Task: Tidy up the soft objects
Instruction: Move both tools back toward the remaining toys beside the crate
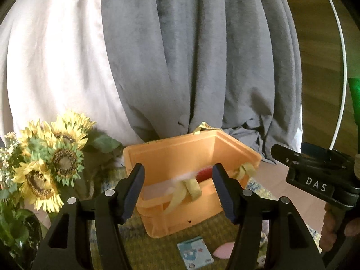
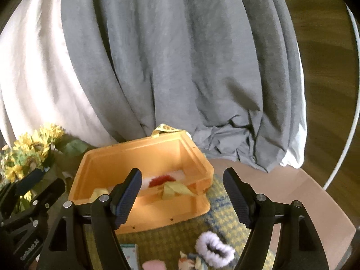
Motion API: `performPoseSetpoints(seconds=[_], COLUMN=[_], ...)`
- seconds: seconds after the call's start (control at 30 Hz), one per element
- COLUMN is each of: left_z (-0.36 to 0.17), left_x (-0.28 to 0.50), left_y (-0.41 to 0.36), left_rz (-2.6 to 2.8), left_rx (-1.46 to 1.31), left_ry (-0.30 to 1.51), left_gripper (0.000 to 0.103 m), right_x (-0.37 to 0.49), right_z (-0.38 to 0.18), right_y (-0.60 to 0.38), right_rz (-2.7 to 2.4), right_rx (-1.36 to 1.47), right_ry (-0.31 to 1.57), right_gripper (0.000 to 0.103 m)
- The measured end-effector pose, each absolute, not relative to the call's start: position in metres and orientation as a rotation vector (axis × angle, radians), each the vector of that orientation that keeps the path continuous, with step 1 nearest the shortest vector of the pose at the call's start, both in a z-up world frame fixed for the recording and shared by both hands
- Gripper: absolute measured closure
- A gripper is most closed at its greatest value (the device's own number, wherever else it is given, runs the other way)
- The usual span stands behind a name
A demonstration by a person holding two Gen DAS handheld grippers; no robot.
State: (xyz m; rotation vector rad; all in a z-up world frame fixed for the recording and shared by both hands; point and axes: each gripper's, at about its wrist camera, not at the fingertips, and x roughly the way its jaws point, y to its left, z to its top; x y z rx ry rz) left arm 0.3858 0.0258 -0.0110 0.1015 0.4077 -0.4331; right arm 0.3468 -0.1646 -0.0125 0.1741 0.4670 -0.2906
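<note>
An orange plastic bin (image 1: 180,216) (image 2: 157,211) stands on a woven mat, with yellow ribbons (image 1: 191,189) (image 2: 175,190) tied to its walls. Inside lie a red fluffy item (image 1: 203,173) (image 2: 160,180) and something white. My left gripper (image 1: 177,168) hangs open in front of the bin with nothing between its fingers. My right gripper (image 2: 182,173) is open and empty too, beside the left one. On the mat nearer to me lie a purple scrunchie (image 2: 214,250), a pink soft piece (image 1: 223,249), a small tissue pack (image 1: 195,253) and a little colourful toy (image 2: 189,261).
Artificial sunflowers (image 1: 54,157) (image 2: 29,153) stand left of the bin. Grey curtain (image 1: 202,56) and white curtain (image 1: 51,56) hang close behind it. The pinkish round table edge (image 2: 303,191) curves on the right, with wooden floor beyond. A hand (image 1: 333,229) holds the right gripper's handle.
</note>
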Motion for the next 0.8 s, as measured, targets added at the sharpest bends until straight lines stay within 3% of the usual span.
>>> performPoseSetpoints(seconds=[0.8], left_z=[-0.060], left_x=[0.335], left_y=[0.027], left_rz=[-0.454], left_rx=[0.209], left_ry=[0.511], left_gripper=[0.040], right_x=[0.285], right_z=[-0.068], right_y=[-0.153], right_rz=[-0.382], right_rx=[0.211], right_ry=[0.625], right_gripper=[0.027])
